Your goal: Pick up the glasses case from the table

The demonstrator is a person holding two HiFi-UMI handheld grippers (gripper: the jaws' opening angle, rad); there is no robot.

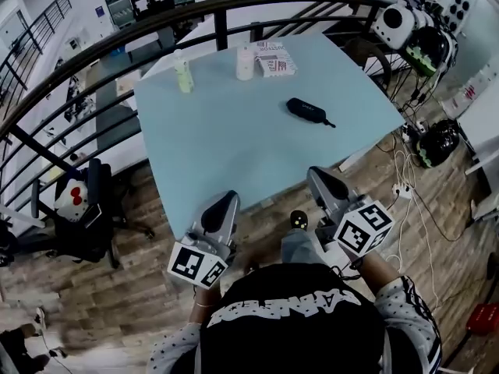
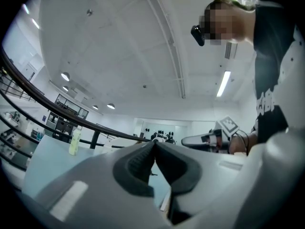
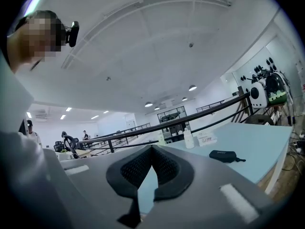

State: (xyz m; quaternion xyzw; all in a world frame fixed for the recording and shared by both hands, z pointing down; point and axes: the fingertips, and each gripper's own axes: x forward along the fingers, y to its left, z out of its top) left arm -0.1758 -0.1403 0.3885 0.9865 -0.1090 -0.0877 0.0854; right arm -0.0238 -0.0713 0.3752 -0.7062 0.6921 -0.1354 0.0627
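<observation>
Head view: glasses case (image 1: 306,110) is seen at 1 o'clock on table (image 1: 234,146).
Left gripper (image 2: 153,142): closed, nothing is held.
Right gripper (image 3: 151,148): closed, nothing is held.

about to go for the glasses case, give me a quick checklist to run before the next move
1. Target in view: ok. The glasses case lies flat on the table, with nothing on it.
2. Space around it: ok. The green bottle, white bottle and printed pack stand at the far edge, apart from it.
3. Right gripper open for the grasp: not ok. Its jaws are together and empty.
4. Right gripper at the case: not ok. It sits at the near table edge, short of the case.
5. Left gripper out of the way: ok. It is shut, empty and at the near edge.
</observation>
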